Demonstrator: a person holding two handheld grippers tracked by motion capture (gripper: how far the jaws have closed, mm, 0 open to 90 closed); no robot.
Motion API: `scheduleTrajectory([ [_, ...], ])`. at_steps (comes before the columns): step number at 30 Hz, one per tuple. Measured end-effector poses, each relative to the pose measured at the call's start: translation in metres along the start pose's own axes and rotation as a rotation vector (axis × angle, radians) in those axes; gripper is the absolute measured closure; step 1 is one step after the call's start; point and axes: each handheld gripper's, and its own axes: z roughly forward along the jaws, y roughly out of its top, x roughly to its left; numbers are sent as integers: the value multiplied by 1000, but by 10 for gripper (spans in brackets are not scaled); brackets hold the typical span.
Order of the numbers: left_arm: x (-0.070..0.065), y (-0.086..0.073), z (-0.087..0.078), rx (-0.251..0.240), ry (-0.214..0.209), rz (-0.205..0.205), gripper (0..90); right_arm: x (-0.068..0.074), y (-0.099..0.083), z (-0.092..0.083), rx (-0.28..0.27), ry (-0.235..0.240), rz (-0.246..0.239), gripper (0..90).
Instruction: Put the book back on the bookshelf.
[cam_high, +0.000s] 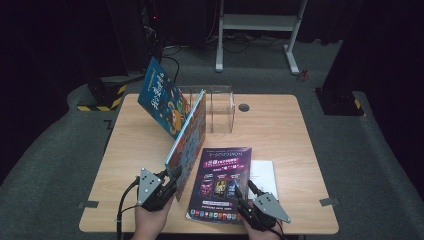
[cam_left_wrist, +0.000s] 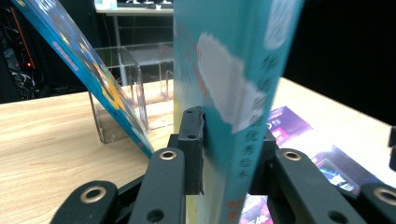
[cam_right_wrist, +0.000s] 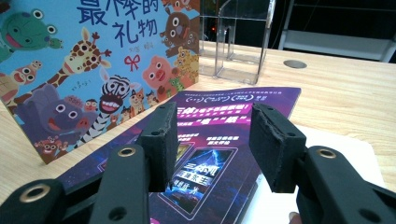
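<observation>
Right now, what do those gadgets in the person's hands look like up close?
Each hand-held gripper is black. The left hand-held gripper and right hand-held gripper each carry a grey three-cornered plate with small dark dots on top. Two flat, link-like arms with brass-ringed holes end in blocky black pads with a rough face. A black cable trails from the left one. No sleeves are visible.

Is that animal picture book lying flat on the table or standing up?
Standing on edge: the picture book rises from the table, its spine between the left gripper's jaws, its cover facing the flyer.
</observation>
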Motion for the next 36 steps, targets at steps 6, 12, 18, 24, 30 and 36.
scheduleTrajectory([
  [6,2,-8,16,53,13,21,668,-1,-2,-1,2,-2,12,523],
  [12,4,-14,24,67,46,13,607,-4,-3,-3,-3,-2,19,523],
  [18,6,-15,24,69,87,39,769,-5,-4,-4,-4,-1,35,524],
  [24,6,-17,24,49,90,47,808,-5,-6,-3,2,5,37,525],
  [30,16,-16,24,44,71,19,809,-7,-7,-3,7,8,46,526],
  [36,29,-15,22,60,29,22,806,-8,-8,-2,10,12,53,527],
])
